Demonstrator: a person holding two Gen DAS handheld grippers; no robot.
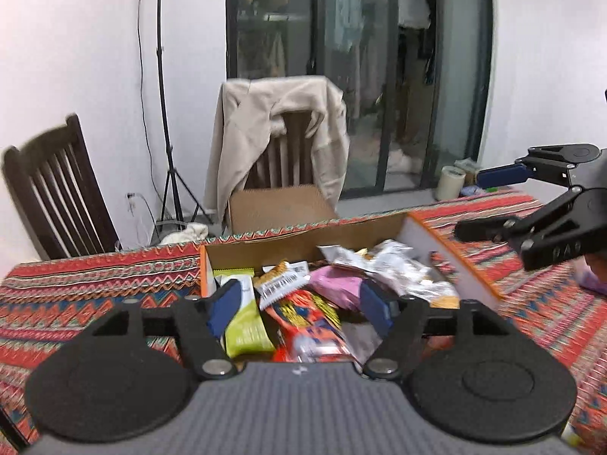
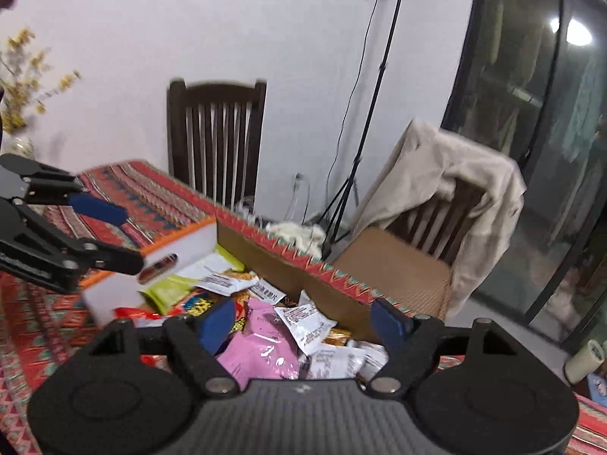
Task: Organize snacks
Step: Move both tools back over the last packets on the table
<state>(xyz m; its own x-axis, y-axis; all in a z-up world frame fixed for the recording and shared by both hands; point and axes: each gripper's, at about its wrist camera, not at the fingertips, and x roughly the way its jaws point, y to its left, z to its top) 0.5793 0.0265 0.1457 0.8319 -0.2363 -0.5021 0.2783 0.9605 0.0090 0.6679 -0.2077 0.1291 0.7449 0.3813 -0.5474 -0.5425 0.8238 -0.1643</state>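
A cardboard box [image 1: 288, 242] with an orange and white side stands on the patterned tablecloth and holds several snack packets: a green one [image 1: 246, 326], a red one [image 1: 303, 326], a pink one [image 1: 337, 288] and white ones [image 1: 402, 265]. My left gripper [image 1: 299, 307] is open above the box's near end, with nothing between its blue pads. My right gripper [image 2: 303, 322] is open over the pink packet [image 2: 261, 349] and white packets [image 2: 307, 322], holding nothing. The box's white side [image 2: 178, 261] shows at left. Each gripper shows in the other's view, left [image 2: 117, 235] and right [image 1: 478, 201].
The table [image 1: 76, 295] has a red zigzag cloth. Two dark wooden chairs stand behind it, one [image 1: 292, 140] draped with a beige jacket, one [image 1: 57, 185] bare. A cardboard piece [image 1: 280, 204] rests on the draped chair. A tape roll [image 1: 449, 182] sits far right. A light stand [image 1: 167, 121] is by the wall.
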